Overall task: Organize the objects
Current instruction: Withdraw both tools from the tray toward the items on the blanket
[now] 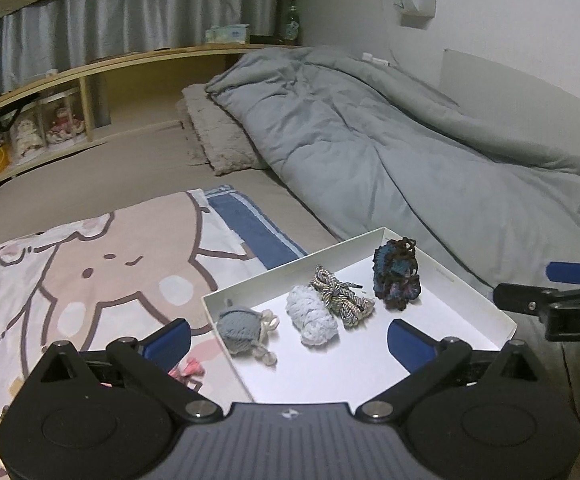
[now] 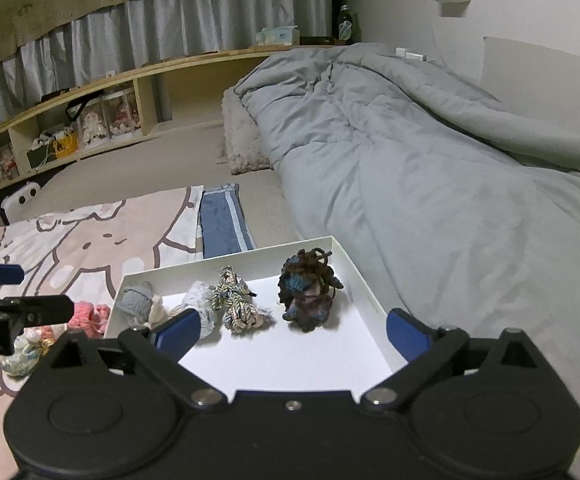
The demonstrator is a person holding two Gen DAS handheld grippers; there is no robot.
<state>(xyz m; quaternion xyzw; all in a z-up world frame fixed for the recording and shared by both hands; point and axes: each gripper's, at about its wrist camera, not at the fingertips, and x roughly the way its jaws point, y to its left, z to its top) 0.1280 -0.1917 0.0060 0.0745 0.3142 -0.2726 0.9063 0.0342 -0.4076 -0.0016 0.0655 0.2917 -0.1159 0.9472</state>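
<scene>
Already sorted into the white box (image 1: 469, 300) on the bed (image 1: 90, 184): four yarn bundles in a row, grey (image 1: 238, 326), pale blue (image 1: 311, 316), braided (image 1: 339, 294), dark (image 1: 395, 274), seemingly spaced to stay separate. More bundles (image 2: 88, 316) left outside on the blanket (image 2: 90, 248). Left gripper (image 1: 290, 340) and right gripper (image 2: 293, 330): jaws spread fully wide, holding nothing, touching nothing.

White tray (image 1: 465, 292) between the jaws holds grey (image 1: 238, 326), pale blue (image 1: 313, 320), speckled beige (image 1: 339, 294) and dark brown-blue yarn (image 1: 395, 274). Left of them: pink cartoon blanket (image 1: 90, 272), pink yarn (image 2: 88, 314).
</scene>
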